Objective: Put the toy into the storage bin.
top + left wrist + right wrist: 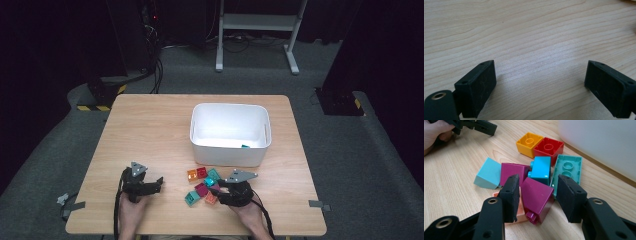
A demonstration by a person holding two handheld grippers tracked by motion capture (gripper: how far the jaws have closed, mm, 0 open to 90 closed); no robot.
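A cluster of toy bricks lies on the wooden table [150,130] in front of a white bin [230,134]. My right gripper [537,185] reaches into the cluster, its jaws on either side of a magenta sloped brick [535,198]; a gap shows at the right pad, so it is open. Under that brick lies a salmon brick [520,213]. Around it are a second magenta brick [512,171], a light blue slope [488,173], a cyan brick [540,170], a teal brick [567,168], an orange brick [529,143] and a red brick [548,147]. My left gripper [540,77] stands open over bare wood.
A small teal brick [245,146] lies inside the bin at its front right. In the high view my left gripper [155,184] sits left of the cluster and my right gripper [216,191] at its near edge. The bin wall [599,142] rises just beyond the bricks.
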